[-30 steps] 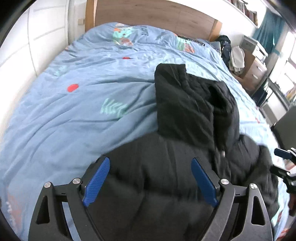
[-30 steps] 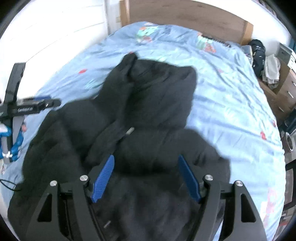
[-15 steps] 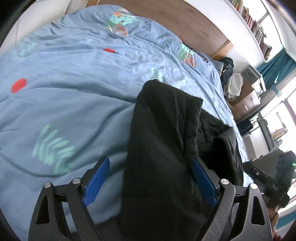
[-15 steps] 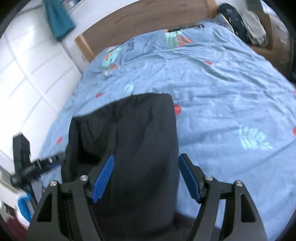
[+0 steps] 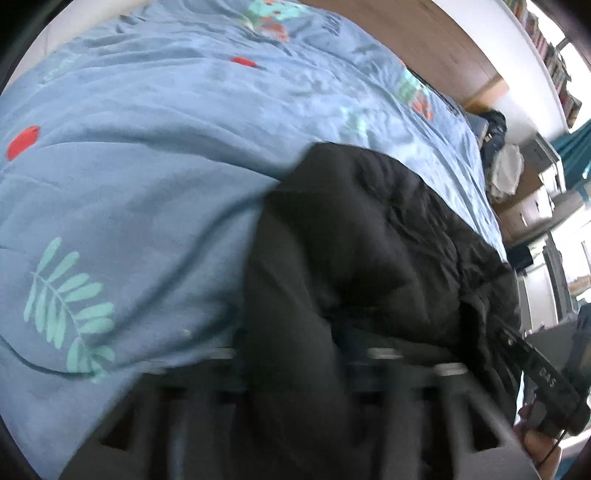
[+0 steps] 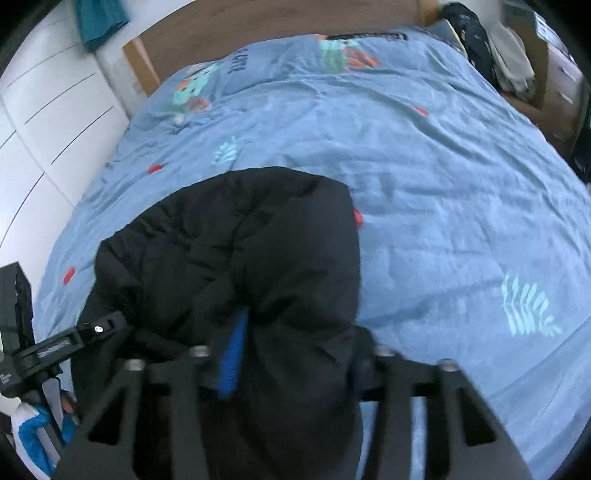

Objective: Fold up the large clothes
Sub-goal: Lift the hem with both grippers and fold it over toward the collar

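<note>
A black padded jacket [image 5: 369, 240] lies crumpled on the blue patterned bed cover [image 5: 147, 166]. In the left wrist view my left gripper [image 5: 299, 369] is blurred and its jaws are closing, with a thick fold at the jacket's left edge between them. In the right wrist view the jacket [image 6: 240, 240] fills the lower middle. My right gripper [image 6: 295, 362] has jaws closing on a fold at the right edge, and its blue left pad [image 6: 231, 354] presses the fabric. Each view shows the other gripper at its side: right gripper [image 5: 546, 380], left gripper [image 6: 62, 347].
The bed cover [image 6: 443, 184] spreads wide beyond and to the right of the jacket. A wooden headboard [image 6: 277, 22] closes the far end. White wardrobe doors [image 6: 44, 110] stand on the left. A wooden dresser [image 5: 528, 192] with piled clothes is at the right.
Both grippers have moved from over the jacket's body out to its side edges and lowered. Their jaws, wide open before, have closed in on folds of black fabric.
</note>
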Motion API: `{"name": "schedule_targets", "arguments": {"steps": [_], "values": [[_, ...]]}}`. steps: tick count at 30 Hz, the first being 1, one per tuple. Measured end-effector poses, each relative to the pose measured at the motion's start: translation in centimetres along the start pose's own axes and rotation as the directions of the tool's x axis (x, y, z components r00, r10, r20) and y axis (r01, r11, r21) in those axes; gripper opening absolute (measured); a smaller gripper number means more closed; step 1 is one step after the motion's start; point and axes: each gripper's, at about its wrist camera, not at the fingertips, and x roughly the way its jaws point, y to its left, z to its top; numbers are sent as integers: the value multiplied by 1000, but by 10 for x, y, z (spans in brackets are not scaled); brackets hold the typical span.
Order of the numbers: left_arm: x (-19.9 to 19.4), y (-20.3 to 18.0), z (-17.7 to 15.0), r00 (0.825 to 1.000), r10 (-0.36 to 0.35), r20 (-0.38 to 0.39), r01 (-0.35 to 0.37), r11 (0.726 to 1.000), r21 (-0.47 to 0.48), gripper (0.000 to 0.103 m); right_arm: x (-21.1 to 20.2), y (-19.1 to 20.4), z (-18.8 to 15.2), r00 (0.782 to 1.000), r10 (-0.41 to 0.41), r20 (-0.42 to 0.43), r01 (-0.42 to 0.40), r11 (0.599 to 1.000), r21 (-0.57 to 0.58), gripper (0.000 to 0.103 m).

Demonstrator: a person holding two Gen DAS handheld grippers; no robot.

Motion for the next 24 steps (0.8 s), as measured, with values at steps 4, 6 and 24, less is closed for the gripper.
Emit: {"name": "schedule_targets", "arguments": {"steps": [4, 6, 24], "values": [[-14, -19, -4, 1000, 6, 16, -7, 999, 53, 9, -18, 14, 0, 1000, -21, 18, 23, 997, -69, 14], [-26, -24, -6, 1000, -3, 26, 1, 998, 67, 9, -31, 22, -1, 999, -22, 35, 26, 995, -101, 14], [-173, 7, -113, 972, -228, 52, 220, 968, 120, 10, -206, 12, -117, 961, 213, 175, -202, 976, -77, 14]]}}
